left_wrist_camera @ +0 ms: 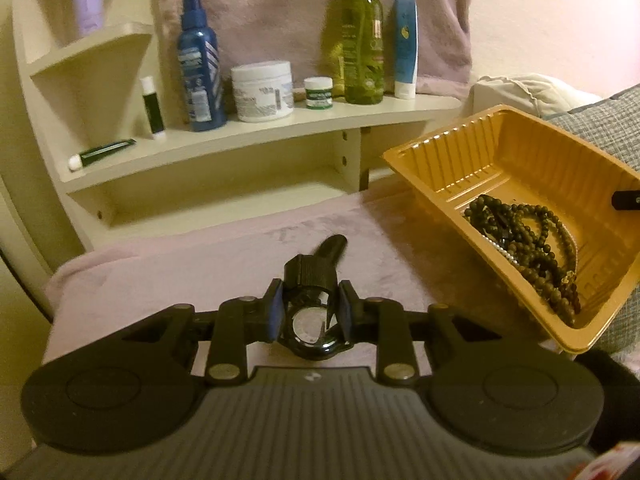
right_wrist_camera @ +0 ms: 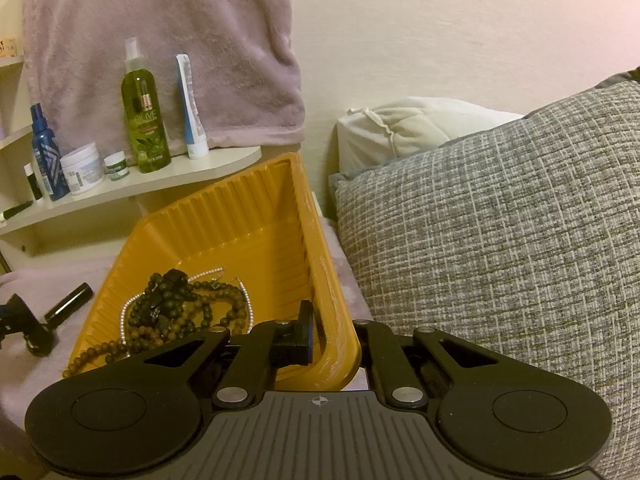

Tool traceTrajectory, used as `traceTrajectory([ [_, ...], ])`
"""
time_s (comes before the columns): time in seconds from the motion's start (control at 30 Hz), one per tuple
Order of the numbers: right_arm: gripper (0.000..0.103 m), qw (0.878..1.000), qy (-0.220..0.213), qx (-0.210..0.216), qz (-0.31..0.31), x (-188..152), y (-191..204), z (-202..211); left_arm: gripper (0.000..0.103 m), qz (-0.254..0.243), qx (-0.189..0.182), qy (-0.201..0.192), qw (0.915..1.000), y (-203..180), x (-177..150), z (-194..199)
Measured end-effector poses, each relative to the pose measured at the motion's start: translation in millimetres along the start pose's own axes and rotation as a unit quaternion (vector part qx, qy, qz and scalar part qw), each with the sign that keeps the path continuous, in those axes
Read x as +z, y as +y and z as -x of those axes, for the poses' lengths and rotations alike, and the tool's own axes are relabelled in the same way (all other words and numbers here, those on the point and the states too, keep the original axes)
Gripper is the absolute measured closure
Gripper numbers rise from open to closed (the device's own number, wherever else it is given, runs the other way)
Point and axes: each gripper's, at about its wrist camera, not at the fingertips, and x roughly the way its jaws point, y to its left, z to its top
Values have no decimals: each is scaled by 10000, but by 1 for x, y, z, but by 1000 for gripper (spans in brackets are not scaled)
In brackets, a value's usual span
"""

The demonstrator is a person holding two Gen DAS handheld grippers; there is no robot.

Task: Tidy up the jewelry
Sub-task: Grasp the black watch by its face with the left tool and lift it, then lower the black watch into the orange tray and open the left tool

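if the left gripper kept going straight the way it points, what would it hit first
Probably the pink blanket ahead of the left gripper, which is shut on a black watch; beyond that the shelf. Depth is unclear.

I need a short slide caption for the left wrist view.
Left gripper holds black wristwatch beside tilted orange plastic tray.

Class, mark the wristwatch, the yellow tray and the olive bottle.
wristwatch (left_wrist_camera: pixel 308 326), left wrist view, on its round dial.
yellow tray (right_wrist_camera: pixel 256 208), right wrist view, on its ribbed back wall.
olive bottle (right_wrist_camera: pixel 146 120), right wrist view, on its label.
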Motion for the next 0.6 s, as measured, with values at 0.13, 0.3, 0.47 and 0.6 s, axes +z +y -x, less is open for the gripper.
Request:
traceTrajectory([
  [0.13, 96, 10000, -4, 1, 0, 0, 1, 0, 78, -40, 23, -90, 9999, 2, 5, 9],
  [0.3, 96, 10000, -5, 4, 2, 0, 1, 0, 78, -22, -33, -161, 9999, 0, 11, 13],
  [0.47, 96, 10000, -17, 16, 1, 3, 2, 1, 78, -52, -129, -188, 9997, -7, 12, 14],
  [0.6, 96, 10000, -12, 16, 4, 3, 2, 1, 78, -71, -269, -203, 9994, -17, 14, 17],
])
